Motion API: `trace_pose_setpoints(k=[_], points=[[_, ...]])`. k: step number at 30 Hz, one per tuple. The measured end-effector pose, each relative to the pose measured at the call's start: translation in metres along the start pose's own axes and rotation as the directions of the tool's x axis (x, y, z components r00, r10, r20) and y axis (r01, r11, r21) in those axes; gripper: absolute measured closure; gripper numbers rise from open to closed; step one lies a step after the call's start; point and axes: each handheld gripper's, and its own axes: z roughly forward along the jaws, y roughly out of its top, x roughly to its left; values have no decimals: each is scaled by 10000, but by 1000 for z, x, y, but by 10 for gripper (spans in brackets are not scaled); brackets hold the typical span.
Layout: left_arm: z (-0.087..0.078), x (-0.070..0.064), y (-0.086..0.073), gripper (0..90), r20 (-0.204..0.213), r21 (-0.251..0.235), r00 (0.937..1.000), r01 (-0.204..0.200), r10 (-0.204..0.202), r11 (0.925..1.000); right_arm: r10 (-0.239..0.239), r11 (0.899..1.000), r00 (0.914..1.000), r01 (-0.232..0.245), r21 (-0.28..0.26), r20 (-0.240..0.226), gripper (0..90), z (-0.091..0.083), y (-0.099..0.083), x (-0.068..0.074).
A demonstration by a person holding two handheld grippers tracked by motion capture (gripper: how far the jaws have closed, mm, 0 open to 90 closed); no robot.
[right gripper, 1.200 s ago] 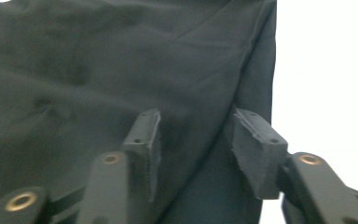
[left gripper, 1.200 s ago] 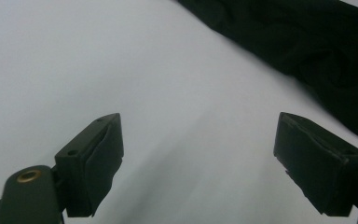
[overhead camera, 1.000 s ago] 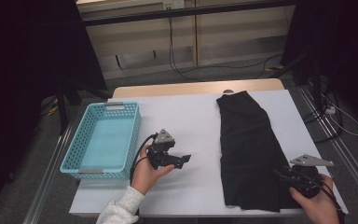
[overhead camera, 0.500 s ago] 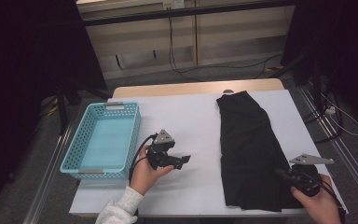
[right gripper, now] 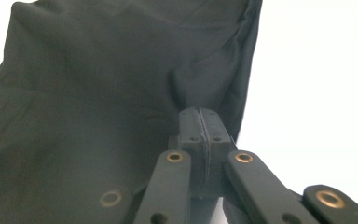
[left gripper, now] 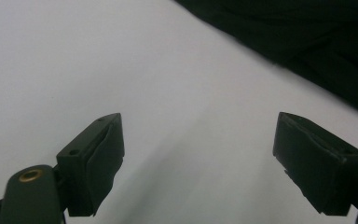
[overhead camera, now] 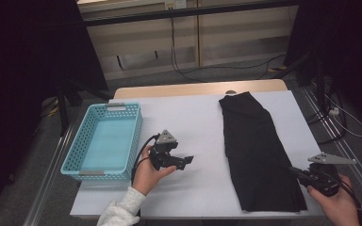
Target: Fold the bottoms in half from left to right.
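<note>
The long black folded cloth garment [overhead camera: 259,150] is lying flat on the right half of the white table top [overhead camera: 193,117], running from the far edge down to the near edge. The right gripper [overhead camera: 296,172] is sitting at the garment's near right edge w/ its jaws pressed tight together, and in the right gripper view [right gripper: 200,122] the fabric is bunching up right at the tips, so they're pinching the cloth edge (only a thin bit, tbh). The left gripper [overhead camera: 187,161] is hovering over bare table near the middle, well apart from the garment, and its jaws are standing wide w/ nothing between them; the left gripper view [left gripper: 200,158] is showing white table and the garment's dark edge further off. The light blue perforated plastic basket [overhead camera: 78,160] is sitting on the left side of the table.
</note>
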Motion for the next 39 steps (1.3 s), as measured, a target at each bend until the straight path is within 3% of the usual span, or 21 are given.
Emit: trace_pose_setpoints(k=[4,10,14,18,21,26,32,39], points=[[0,1,0,162,-21,-18,10000,6,-6,10000,55,10000,9999,-54,-50,94,900,-2,1,-4],[-1,2,1,159,-6,-41,10000,51,-51,10000,-435,9987,9968,417,278,667,900,2,0,-6],[-1,2,0,154,-13,-64,10000,52,-52,10000,-445,9982,9975,421,430,556,886,6,-4,-7],[-1,2,0,151,-10,-46,9999,102,-102,9999,-424,9985,9971,402,366,630,771,7,-4,-6],[-1,2,0,150,12,-3,10000,84,-84,10000,-459,9988,9963,444,224,732,736,7,-3,-6],[-1,4,0,147,-43,-23,9999,106,-106,9999,-488,9988,9925,491,1,1123,589,9,2,-4],[-3,7,0,142,-159,25,9998,135,-135,9999,-136,9983,9916,208,-548,1288,412,16,13,-1],[-5,13,-1,135,-304,-23,9992,256,-256,9997,103,9945,9956,-5,-1045,931,297,27,28,5]])
